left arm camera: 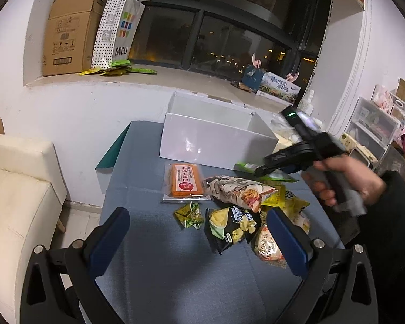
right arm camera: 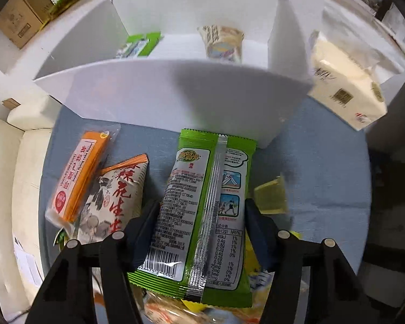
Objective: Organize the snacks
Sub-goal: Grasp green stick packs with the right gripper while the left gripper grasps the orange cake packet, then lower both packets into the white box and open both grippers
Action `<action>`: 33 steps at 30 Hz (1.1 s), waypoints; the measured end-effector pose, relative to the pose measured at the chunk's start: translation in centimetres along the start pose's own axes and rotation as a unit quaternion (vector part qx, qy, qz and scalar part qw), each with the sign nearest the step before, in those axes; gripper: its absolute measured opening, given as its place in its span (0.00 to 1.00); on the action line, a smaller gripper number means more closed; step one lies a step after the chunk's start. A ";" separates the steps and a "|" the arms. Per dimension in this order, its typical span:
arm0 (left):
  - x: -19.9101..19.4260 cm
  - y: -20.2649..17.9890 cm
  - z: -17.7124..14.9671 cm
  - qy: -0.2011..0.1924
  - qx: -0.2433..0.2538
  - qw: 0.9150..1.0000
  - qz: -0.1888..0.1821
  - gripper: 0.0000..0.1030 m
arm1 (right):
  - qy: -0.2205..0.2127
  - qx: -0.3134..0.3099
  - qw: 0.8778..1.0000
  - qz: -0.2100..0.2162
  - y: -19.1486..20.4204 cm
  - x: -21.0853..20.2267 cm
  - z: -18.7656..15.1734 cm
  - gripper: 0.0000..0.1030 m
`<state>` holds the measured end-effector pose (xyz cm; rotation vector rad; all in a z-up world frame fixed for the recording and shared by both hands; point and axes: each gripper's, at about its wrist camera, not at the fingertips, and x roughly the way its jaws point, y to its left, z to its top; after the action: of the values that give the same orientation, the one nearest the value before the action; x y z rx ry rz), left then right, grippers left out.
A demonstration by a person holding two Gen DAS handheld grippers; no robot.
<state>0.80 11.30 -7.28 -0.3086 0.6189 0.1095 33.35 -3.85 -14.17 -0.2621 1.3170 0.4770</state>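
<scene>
My right gripper (right arm camera: 199, 210) is shut on a green snack packet (right arm camera: 202, 216), back side up, held above the table in front of the white box (right arm camera: 148, 91); it shows blurred in the left wrist view (left arm camera: 259, 168). The box holds a green packet (right arm camera: 140, 44) and a pale packet (right arm camera: 224, 43). My left gripper (left arm camera: 198, 224) is open and empty, over the blue table (left arm camera: 162, 270), near a pile of snacks: an orange pack (left arm camera: 185, 181), a peanut bag (left arm camera: 240, 191), a black chip bag (left arm camera: 232, 226) and a small green packet (left arm camera: 190, 214).
A cream sofa (left arm camera: 16, 202) stands left of the table. A tissue pack (right arm camera: 345, 91) lies right of the box. A cardboard box (left arm camera: 67, 32) and shopping bag (left arm camera: 118, 27) sit on the windowsill. Storage drawers (left arm camera: 372, 127) stand at the right.
</scene>
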 end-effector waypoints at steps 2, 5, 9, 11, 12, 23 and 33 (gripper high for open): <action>1.7 0.0 0.7 0.018 0.006 1.000 0.003 1.00 | -0.013 -0.005 1.000 0.009 -0.4 -1.2 -0.8 0.65; 5.1 0.1 2.1 0.063 0.008 0.998 0.006 1.00 | -0.052 -0.009 0.998 0.026 -1.2 -4.0 -2.8 0.65; 11.5 0.3 4.6 0.144 0.008 0.990 0.000 1.00 | -0.113 -0.009 0.992 0.056 -2.1 -8.0 -6.5 0.65; 14.4 0.4 6.0 0.167 0.009 0.985 0.039 1.00 | -0.140 -0.013 0.988 0.070 -2.1 -9.7 -8.5 0.65; 16.2 0.5 6.8 0.181 0.008 0.982 0.046 1.00 | -0.150 -0.013 0.986 0.076 -2.2 -10.3 -9.4 0.65; 29.1 0.1 7.7 0.304 0.018 0.947 0.099 1.00 | -0.213 -0.018 0.972 0.101 -2.3 -12.6 -14.4 0.65; 25.0 0.7 7.6 0.254 0.006 0.966 0.047 0.55 | -0.205 0.009 0.972 0.118 -3.8 -11.4 -15.2 0.65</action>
<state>25.16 14.65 -16.23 -0.2976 1.1439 0.1187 20.11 -16.12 -7.09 0.0134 0.9494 0.6792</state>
